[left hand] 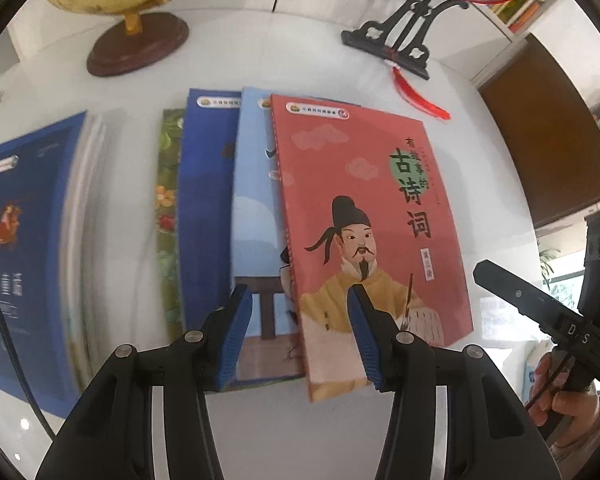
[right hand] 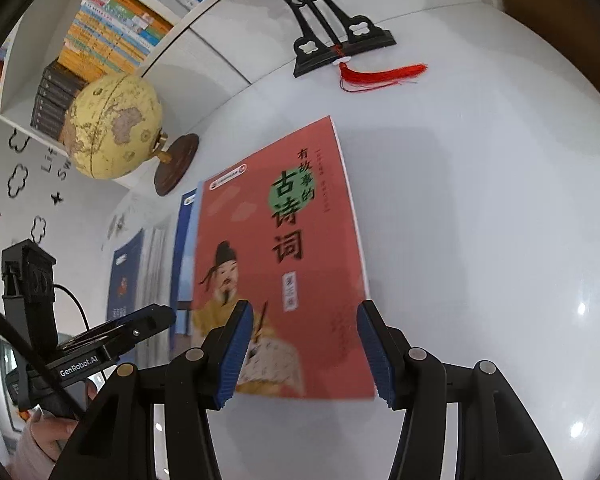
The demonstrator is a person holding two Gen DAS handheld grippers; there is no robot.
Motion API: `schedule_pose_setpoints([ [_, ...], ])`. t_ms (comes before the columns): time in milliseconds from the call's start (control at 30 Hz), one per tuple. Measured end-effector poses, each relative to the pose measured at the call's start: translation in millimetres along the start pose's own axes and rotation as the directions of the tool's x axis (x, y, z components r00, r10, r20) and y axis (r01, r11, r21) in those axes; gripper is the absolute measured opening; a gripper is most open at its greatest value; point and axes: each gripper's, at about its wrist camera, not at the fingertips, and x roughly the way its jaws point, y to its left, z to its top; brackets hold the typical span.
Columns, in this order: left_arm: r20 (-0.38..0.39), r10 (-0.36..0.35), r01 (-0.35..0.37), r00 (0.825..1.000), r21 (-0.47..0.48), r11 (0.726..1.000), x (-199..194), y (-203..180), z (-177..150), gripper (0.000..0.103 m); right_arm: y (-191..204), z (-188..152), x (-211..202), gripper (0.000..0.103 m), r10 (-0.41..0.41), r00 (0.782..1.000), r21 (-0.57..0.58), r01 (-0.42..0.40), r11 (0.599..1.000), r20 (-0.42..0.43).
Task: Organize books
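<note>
A red book [left hand: 380, 208] with a robed man on its cover lies on top of a fanned pile on the white table [left hand: 300, 432]. Under it show a light-blue book [left hand: 256, 208], a dark-blue book [left hand: 206, 208] and a green flowered book [left hand: 167, 208]. A separate dark-blue book [left hand: 24, 240] lies at the left. My left gripper [left hand: 298, 332] hovers open above the near ends of the red and light-blue books, nothing between its fingers. The red book [right hand: 284, 264] fills the right wrist view; my right gripper [right hand: 306, 350] hovers open over its near right corner, empty.
A yellow globe [right hand: 112, 128] on a brown base stands at the back left. A black fan stand [right hand: 340, 36] with a red tassel [right hand: 380, 74] stands at the back. A white shelf [right hand: 36, 28] with rows of books is behind. Bare table [right hand: 480, 220] lies right of the pile.
</note>
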Motion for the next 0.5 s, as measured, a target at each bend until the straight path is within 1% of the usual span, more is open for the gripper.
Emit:
schedule_pose_setpoints([
  [67,-0.005,-0.015,0.015,1.0,-0.016,1.0,6.4,-1.4,1.3,0.047,-2.1,7.2,6.6,0.052,-0.013,1.0,-0.038,0.012,0.999,-0.006],
  [133,-0.016,-0.008,0.008,1.0,-0.021,1.0,12.4,-2.6,2.5,0.047,-2.3,12.2,14.0,0.052,-0.016,1.0,-0.069,0.014,0.998,-0.023],
  [167,0.004,-0.01,0.01,1.0,-0.019,1.0,11.6,-3.7,3.3,0.047,-2.9,14.7,18.0,0.052,-0.016,0.999,-0.084,0.013,0.996,-0.035],
  [233,0.009,-0.014,0.014,1.0,-0.027,1.0,13.5,-4.3,5.8,0.047,-3.6,17.3,23.4,0.052,-0.008,0.999,-0.099,0.004,0.995,-0.048],
  [267,0.012,-0.022,0.023,1.0,-0.031,0.999,13.7,-3.6,6.7,0.054,-3.8,17.8,25.2,0.052,0.003,0.999,-0.104,-0.009,0.994,-0.05],
  [300,0.013,-0.049,0.05,0.999,-0.038,0.998,14.2,-2.8,7.1,0.059,-4.0,17.9,27.0,0.052,0.007,0.999,-0.109,-0.012,0.994,-0.051],
  [333,0.014,-0.1,0.101,0.995,-0.046,0.994,15.8,-2.7,7.6,0.076,-4.0,18.1,28.5,0.052,0.006,0.999,-0.112,-0.011,0.994,-0.052],
  [367,0.013,-0.125,0.126,0.992,-0.045,0.991,17.3,-3.9,8.1,0.084,-4.6,18.2,31.0,0.052,0.01,0.998,-0.115,-0.016,0.993,-0.057],
  [400,0.011,-0.125,0.125,0.992,-0.041,0.991,18.4,-5.8,8.8,0.087,-5.5,18.6,33.1,0.052,0.01,0.998,-0.114,-0.018,0.993,-0.063],
  [467,-0.006,-0.115,0.115,0.993,-0.013,0.993,22.2,-13.9,10.5,0.099,-9.7,19.2,37.9,0.053,0.022,0.997,-0.099,-0.029,0.995,-0.078],
  [500,-0.013,-0.117,0.117,0.993,0.005,0.993,24.9,-18.2,11.0,0.102,-12.6,19.3,40.2,0.053,0.031,0.996,-0.084,-0.039,0.996,-0.089],
])
